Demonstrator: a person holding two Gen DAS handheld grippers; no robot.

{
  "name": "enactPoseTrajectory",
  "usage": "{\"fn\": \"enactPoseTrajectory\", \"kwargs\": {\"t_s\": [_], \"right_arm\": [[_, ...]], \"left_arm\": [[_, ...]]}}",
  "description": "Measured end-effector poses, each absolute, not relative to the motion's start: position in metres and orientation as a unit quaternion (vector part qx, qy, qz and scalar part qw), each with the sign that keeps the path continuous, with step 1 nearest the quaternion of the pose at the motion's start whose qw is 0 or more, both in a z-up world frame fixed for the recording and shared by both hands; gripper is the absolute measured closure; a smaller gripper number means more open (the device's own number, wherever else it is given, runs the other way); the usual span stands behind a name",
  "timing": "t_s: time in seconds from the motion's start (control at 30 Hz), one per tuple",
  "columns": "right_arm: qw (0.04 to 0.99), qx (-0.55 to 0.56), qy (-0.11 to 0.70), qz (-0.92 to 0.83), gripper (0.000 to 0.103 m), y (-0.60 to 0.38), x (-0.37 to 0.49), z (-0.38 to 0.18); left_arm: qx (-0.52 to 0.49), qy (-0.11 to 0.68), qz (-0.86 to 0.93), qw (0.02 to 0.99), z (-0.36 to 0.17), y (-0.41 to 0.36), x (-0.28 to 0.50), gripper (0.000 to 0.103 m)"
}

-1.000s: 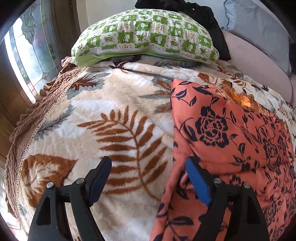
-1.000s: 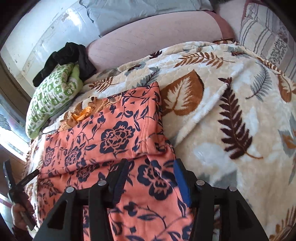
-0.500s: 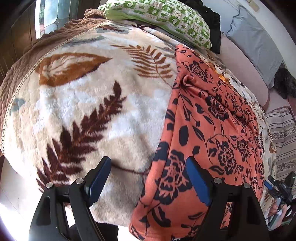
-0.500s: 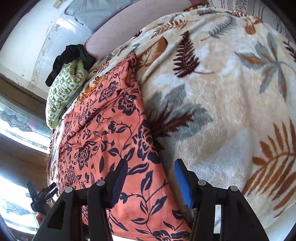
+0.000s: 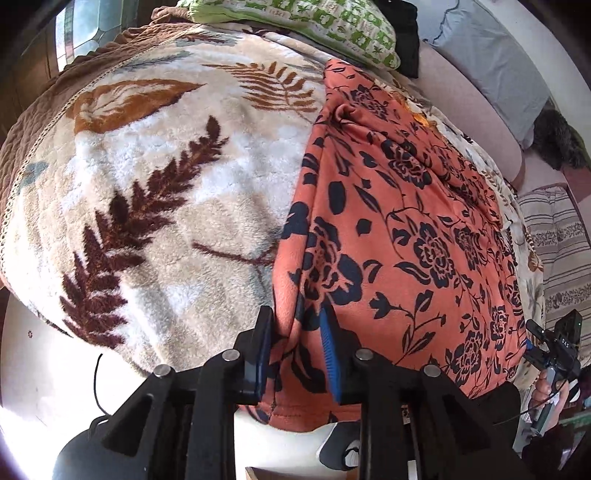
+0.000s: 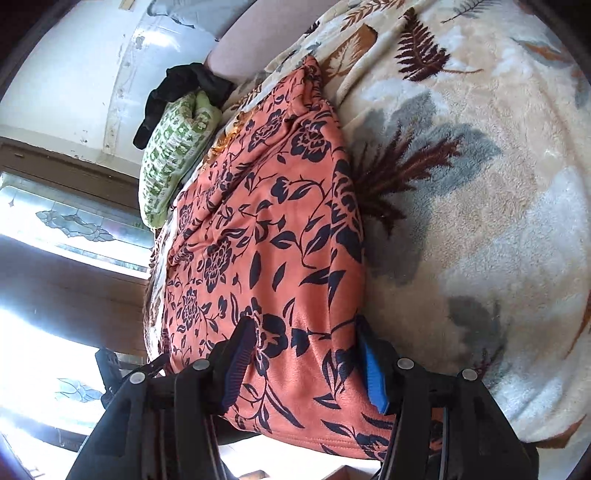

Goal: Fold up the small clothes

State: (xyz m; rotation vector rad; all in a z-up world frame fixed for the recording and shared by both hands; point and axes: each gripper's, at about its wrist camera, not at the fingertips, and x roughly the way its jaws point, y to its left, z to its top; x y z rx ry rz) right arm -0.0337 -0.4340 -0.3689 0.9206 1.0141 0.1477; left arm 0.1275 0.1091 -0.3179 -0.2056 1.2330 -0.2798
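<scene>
An orange garment with dark blue flowers (image 5: 399, 229) lies spread along the bed, its near hem hanging over the bed's edge. My left gripper (image 5: 295, 343) is shut on the garment's near left corner, the cloth pinched between the blue pads. In the right wrist view the same garment (image 6: 266, 236) runs away from me. My right gripper (image 6: 303, 365) is open, its fingers straddling the near right corner of the hem, the cloth between them. The right gripper (image 5: 554, 350) also shows at the far right of the left wrist view.
A cream fleece blanket with leaf prints (image 5: 155, 192) covers the bed. A green patterned pillow (image 5: 295, 22) and a black cloth (image 6: 184, 88) lie at the far end. A pink headboard (image 5: 469, 107) and striped cushion (image 5: 561, 240) stand to the right. The floor (image 5: 37, 350) is below the bed edge.
Both grippers dropped back to the garment's near hem. The left gripper closed on the left corner. The right gripper stayed open and moved around the right corner.
</scene>
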Motion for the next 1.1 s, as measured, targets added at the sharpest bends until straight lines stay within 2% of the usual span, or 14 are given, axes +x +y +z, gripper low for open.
{"fn": "enactPoseTrajectory", "kwargs": {"t_s": [0.03, 0.1, 0.2, 0.27, 0.33, 0.43, 0.57, 0.63, 0.7, 0.77, 0.8, 0.83, 0.87, 1.1], "right_arm": [[0.771, 0.425, 0.47, 0.06, 0.046, -0.435, -0.034, -0.37], [0.771, 0.429, 0.469, 0.039, 0.046, -0.444, -0.037, -0.372], [0.765, 0.444, 0.465, 0.028, 0.046, -0.456, -0.041, -0.378], [0.764, 0.442, 0.468, 0.035, 0.046, -0.457, -0.04, -0.38], [0.77, 0.425, 0.475, 0.043, 0.05, -0.449, -0.038, -0.378], [0.78, 0.367, 0.505, 0.046, 0.081, -0.433, -0.035, -0.373], [0.793, 0.334, 0.509, 0.034, 0.08, -0.424, -0.037, -0.37], [0.791, 0.335, 0.511, 0.027, 0.08, -0.424, -0.037, -0.371], [0.797, 0.317, 0.513, 0.026, 0.08, -0.418, -0.036, -0.368], [0.804, 0.287, 0.521, 0.032, 0.079, -0.409, -0.035, -0.365], [0.805, 0.276, 0.524, 0.033, 0.081, -0.406, -0.035, -0.364], [0.807, 0.264, 0.527, 0.032, 0.084, -0.402, -0.036, -0.362], [0.809, 0.255, 0.528, 0.035, 0.093, -0.398, -0.037, -0.36], [0.824, 0.323, 0.461, 0.064, 0.094, -0.405, -0.043, -0.328]], "left_arm": [[-0.091, 0.582, -0.116, 0.8, -0.319, 0.112, 0.127, 0.052], [-0.085, 0.582, -0.101, 0.803, -0.322, 0.114, 0.124, 0.037], [-0.054, 0.602, -0.112, 0.789, -0.33, 0.1, 0.123, 0.037], [-0.038, 0.592, -0.116, 0.797, -0.329, 0.092, 0.119, 0.045], [-0.027, 0.586, -0.119, 0.801, -0.327, 0.087, 0.118, 0.068], [-0.049, 0.581, -0.127, 0.803, -0.324, 0.093, 0.119, 0.093], [-0.044, 0.579, -0.13, 0.803, -0.324, 0.093, 0.12, 0.091], [-0.037, 0.58, -0.138, 0.802, -0.325, 0.088, 0.119, 0.075], [-0.033, 0.576, -0.146, 0.804, -0.325, 0.081, 0.118, 0.07], [-0.027, 0.57, -0.145, 0.808, -0.325, 0.075, 0.119, 0.076], [-0.027, 0.568, -0.143, 0.81, -0.325, 0.074, 0.119, 0.089], [-0.034, 0.567, -0.145, 0.81, -0.325, 0.076, 0.119, 0.093], [-0.044, 0.567, -0.149, 0.809, -0.325, 0.076, 0.119, 0.094], [-0.107, 0.553, -0.186, 0.805, -0.31, 0.101, 0.121, 0.096]]}}
